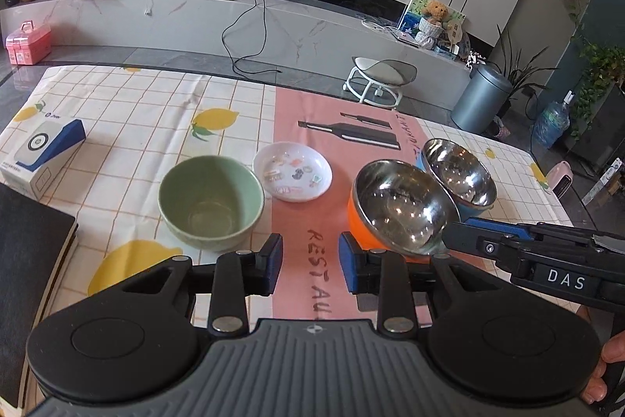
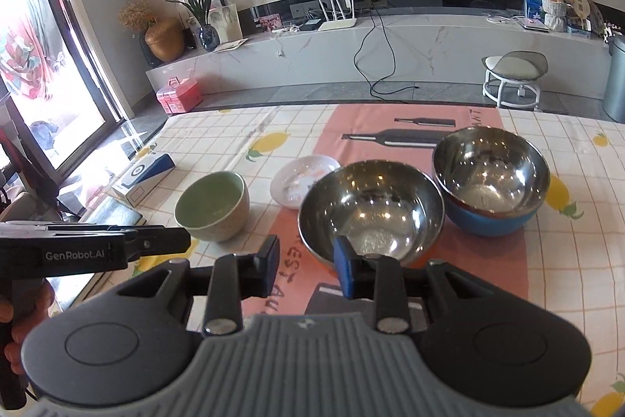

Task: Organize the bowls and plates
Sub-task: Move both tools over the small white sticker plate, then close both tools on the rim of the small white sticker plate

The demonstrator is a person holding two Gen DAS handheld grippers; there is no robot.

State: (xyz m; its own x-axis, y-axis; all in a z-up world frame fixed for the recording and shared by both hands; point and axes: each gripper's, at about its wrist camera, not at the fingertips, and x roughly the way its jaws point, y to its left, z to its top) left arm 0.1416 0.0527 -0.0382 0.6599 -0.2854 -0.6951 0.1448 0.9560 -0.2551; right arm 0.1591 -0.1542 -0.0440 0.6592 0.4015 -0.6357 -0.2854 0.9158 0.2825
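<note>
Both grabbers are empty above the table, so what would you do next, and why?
Probably close the right gripper on the near rim of the orange bowl: its open jaws hang just before that rim, and the matching blue bowl beside it looks ready to nest.

Blue-and-white box [image 1: 43,153] on lemon-print tablecloth [image 1: 129,112]; white stool [image 1: 381,79] beyond.

Landmark: small white plate [image 1: 292,177], shallow, printed with coloured figures, lying flat and empty. Green ceramic bowl [image 1: 211,204]: upright, empty, just beside the plate on its left. Orange steel-lined bowl [image 1: 400,208]: tilted, to the plate's right. Blue steel-lined bowl [image 1: 458,174]: tilted, farther right of the plate, touching the orange bowl.
</note>
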